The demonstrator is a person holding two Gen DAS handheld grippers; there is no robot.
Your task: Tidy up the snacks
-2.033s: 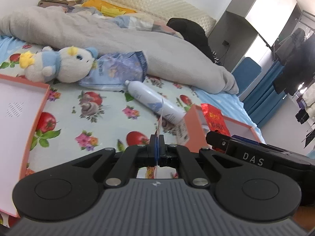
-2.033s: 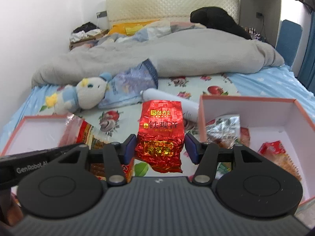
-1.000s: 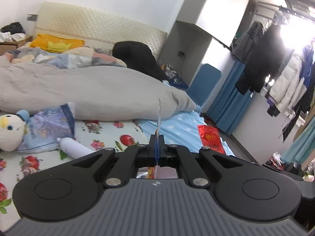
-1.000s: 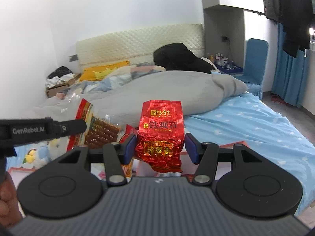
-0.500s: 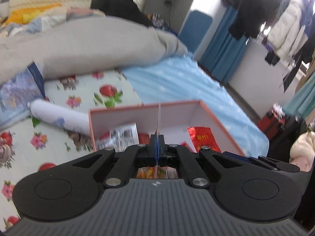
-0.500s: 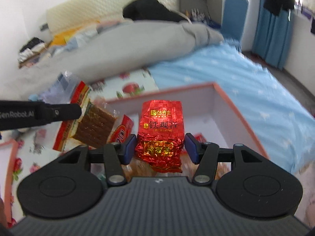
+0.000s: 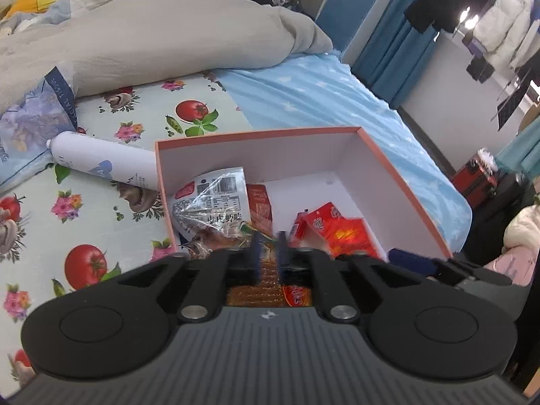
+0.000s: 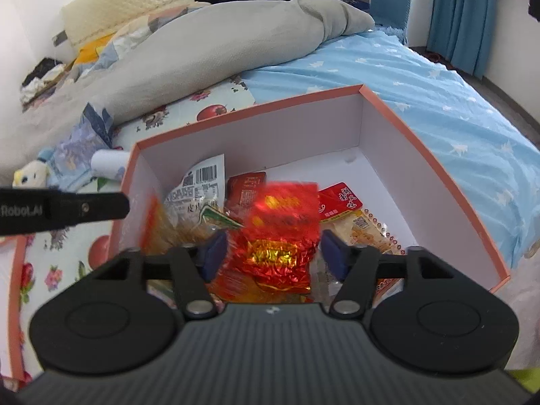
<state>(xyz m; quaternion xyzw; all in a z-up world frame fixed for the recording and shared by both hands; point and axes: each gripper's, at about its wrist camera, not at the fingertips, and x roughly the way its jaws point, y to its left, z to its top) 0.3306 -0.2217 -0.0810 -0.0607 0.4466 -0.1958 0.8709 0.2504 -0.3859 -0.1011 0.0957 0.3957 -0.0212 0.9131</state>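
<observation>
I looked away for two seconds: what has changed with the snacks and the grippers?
Both grippers swung from above the bed down over the orange-rimmed white box. The right gripper, jaws opening, has released the red foil tea packet; the left gripper is opening off its thin clear-wrapped biscuit packet. Box and bedding stayed put.

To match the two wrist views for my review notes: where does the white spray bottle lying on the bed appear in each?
Left wrist: the white spray bottle lies left of centre on the fruit-print sheet, its far end hidden behind the orange box's left wall.
Right wrist: only its end shows, at the left, just outside the box's back-left corner.
Shared landmark: the barcoded clear snack packet inside the box.
</observation>
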